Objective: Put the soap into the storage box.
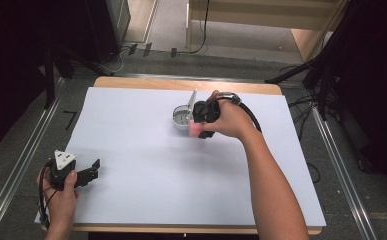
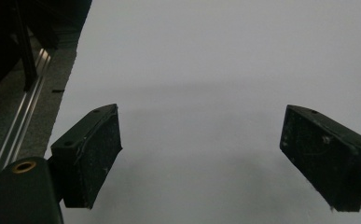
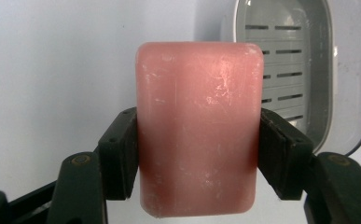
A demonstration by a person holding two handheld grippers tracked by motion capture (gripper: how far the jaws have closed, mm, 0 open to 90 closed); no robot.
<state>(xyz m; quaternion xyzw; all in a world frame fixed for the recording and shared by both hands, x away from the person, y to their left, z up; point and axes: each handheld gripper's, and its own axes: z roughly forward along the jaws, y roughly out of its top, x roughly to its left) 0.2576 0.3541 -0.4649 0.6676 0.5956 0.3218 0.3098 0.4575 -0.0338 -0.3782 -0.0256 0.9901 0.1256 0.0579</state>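
One broad white worktop (image 1: 146, 190), carrying little: a grey soap box (image 3: 308, 74) near the far middle, lid propped upright at its back edge, slotted drain tray bare inside, no soap in it yet. Just beside that box, held above the sheet, a pink soap bar (image 3: 199, 126). Clamped on the bar's two long sides: right tongs (image 3: 199, 149), pads flat against it, roughly at mid-height. Probably dense for its size and stiff, scuffed and dry-looking on the face, yet likely slick if squeezed unevenly; best kept gripped across the flat flanks as now, not on the rounded corners. Possibly hovering over the box's near rim, though hard to judge from above with the hand in the way. Far off at the near left corner, left tongs (image 2: 201, 158): spread wide, nothing between them, resting low over bare sheet.
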